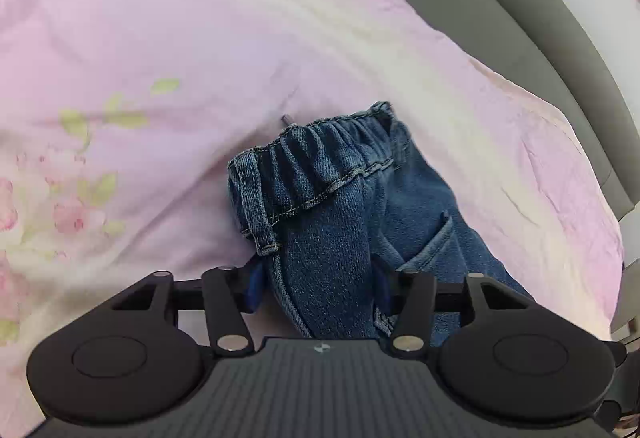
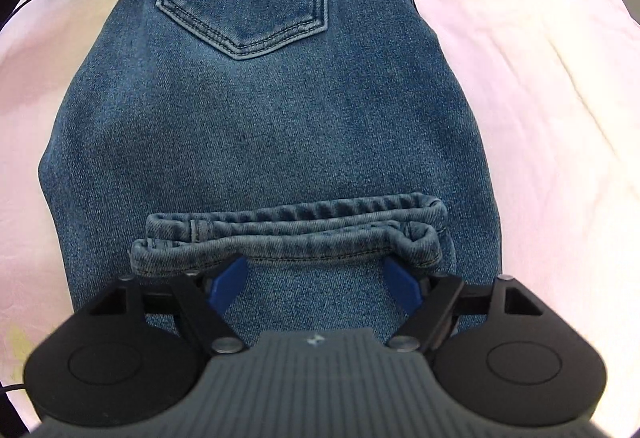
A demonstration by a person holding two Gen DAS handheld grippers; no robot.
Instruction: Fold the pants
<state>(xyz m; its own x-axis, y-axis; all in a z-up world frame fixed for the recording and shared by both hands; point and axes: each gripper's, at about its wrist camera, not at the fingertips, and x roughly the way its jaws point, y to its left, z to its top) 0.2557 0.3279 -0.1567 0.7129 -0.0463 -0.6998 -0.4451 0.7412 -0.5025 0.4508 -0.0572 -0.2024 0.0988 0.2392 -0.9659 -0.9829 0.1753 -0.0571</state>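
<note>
Already halfway: jeans (image 2: 272, 126) on pink bedsheet (image 1: 160, 38), hems (image 2: 292, 234) laid over seat. Left gripper (image 1: 318, 288) pinches waistband (image 1: 316, 158) bunch; right gripper (image 2: 316, 280) spread wide, holding nothing. Final fold left.

Bright, soft, even light in both views. Pink floral bedsheet (image 1: 168, 50) washed pale, near glare toward right edge in right wrist view. Soft shadow under denim pants (image 2: 272, 126). Strong fisheye bending, dark corners. Denim weave sharp mid-frame; gripper housings at bottom slightly blurred.
</note>
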